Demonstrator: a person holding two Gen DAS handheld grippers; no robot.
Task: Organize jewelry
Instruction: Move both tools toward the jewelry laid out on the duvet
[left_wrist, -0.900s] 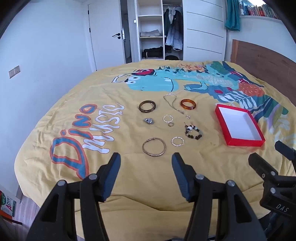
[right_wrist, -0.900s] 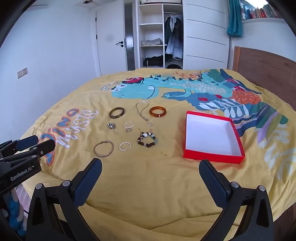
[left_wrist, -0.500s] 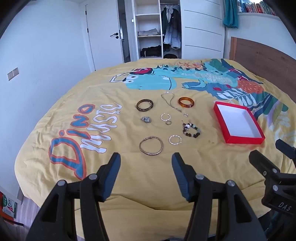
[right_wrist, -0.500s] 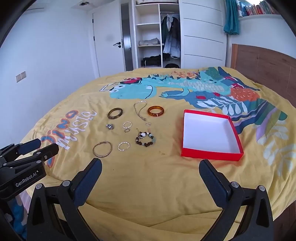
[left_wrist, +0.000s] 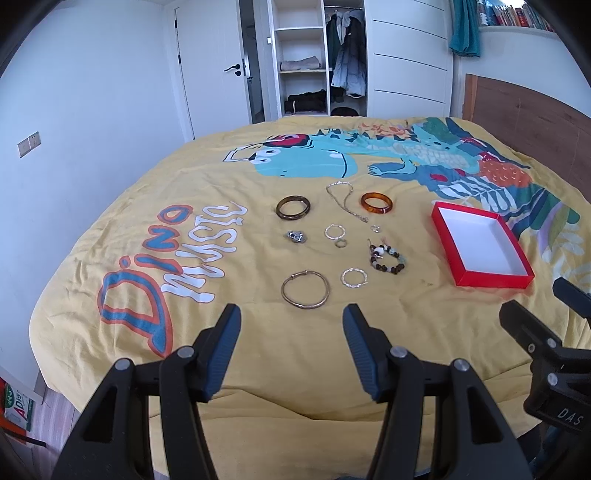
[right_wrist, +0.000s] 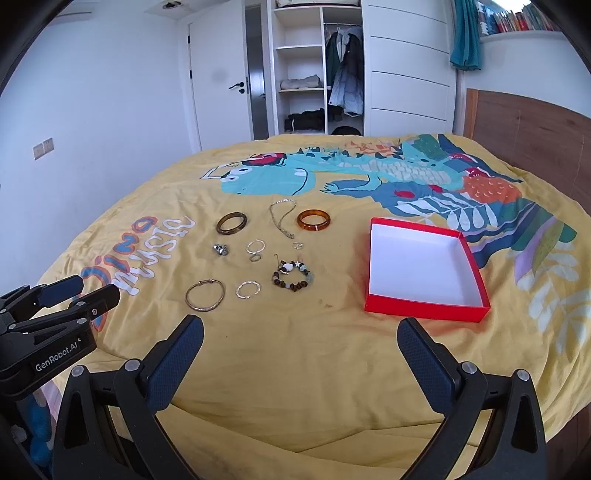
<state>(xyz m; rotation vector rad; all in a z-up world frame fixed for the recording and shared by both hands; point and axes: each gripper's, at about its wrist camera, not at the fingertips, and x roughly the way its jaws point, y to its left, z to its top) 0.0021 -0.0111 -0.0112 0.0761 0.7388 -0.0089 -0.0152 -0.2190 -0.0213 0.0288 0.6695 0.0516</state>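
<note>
Hovering with jaws spread wide, nothing held: left gripper, right gripper. Ahead on the bed, jewelry all lying loose. Beside it, red box bare inside. Nothing sorted yet.

Jewellery laid out on one yellow bedspread beside one box

One red box with a white inside; two chunky bangles, a dark brown one and an amber one; one thin metal bangle; one silver chain; one beaded bracelet; two silver hoops, one farther and one nearer; two small rings; one small silver lump, its kind unclear; ten pieces in all.
</note>
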